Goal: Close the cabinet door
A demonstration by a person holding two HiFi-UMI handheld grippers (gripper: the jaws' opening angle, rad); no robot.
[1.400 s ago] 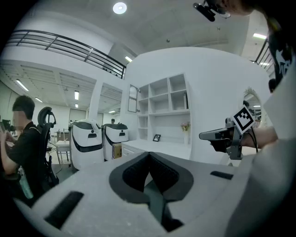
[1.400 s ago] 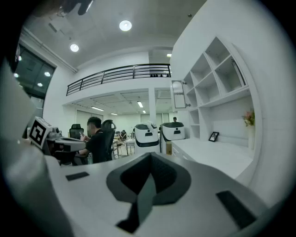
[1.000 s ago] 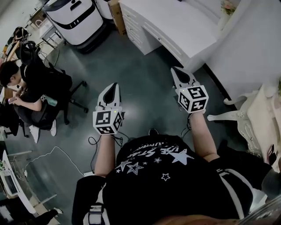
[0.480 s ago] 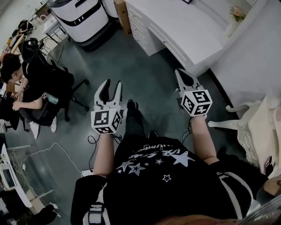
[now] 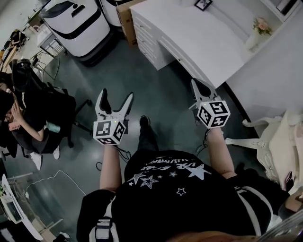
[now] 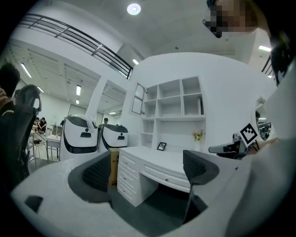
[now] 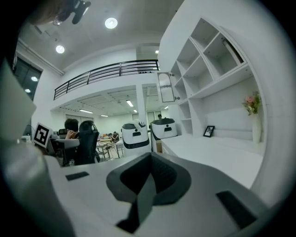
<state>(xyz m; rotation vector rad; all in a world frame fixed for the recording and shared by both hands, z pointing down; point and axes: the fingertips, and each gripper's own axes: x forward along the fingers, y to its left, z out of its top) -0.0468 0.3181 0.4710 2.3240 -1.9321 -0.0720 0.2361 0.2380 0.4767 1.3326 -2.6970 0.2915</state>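
Note:
The cabinet door (image 6: 137, 98) is a small white door standing open at the top left of the white shelf unit (image 6: 172, 102) above the desk (image 5: 189, 40); it also shows as the door (image 7: 165, 87) in the right gripper view. Both grippers hang in the air well short of it, over the dark floor. My left gripper (image 5: 116, 96) points level at the desk; its jaws are opening wide with nothing between them, as the left gripper (image 6: 148, 171) shows. My right gripper (image 5: 195, 82) is shut and empty, pads together at the right gripper (image 7: 147, 183).
Two white machines (image 5: 78, 21) and a cardboard box (image 5: 124, 14) stand left of the desk. A person sits in an office chair (image 5: 28, 113) at the far left. A white ornate chair (image 5: 277, 137) is at the right. A photo frame (image 5: 203, 4) and flower vase (image 5: 258, 30) sit on the desk.
The left gripper's jaws went from shut to wide open. Both grippers and the person moved forward towards the desk, which now fills more of the head view.

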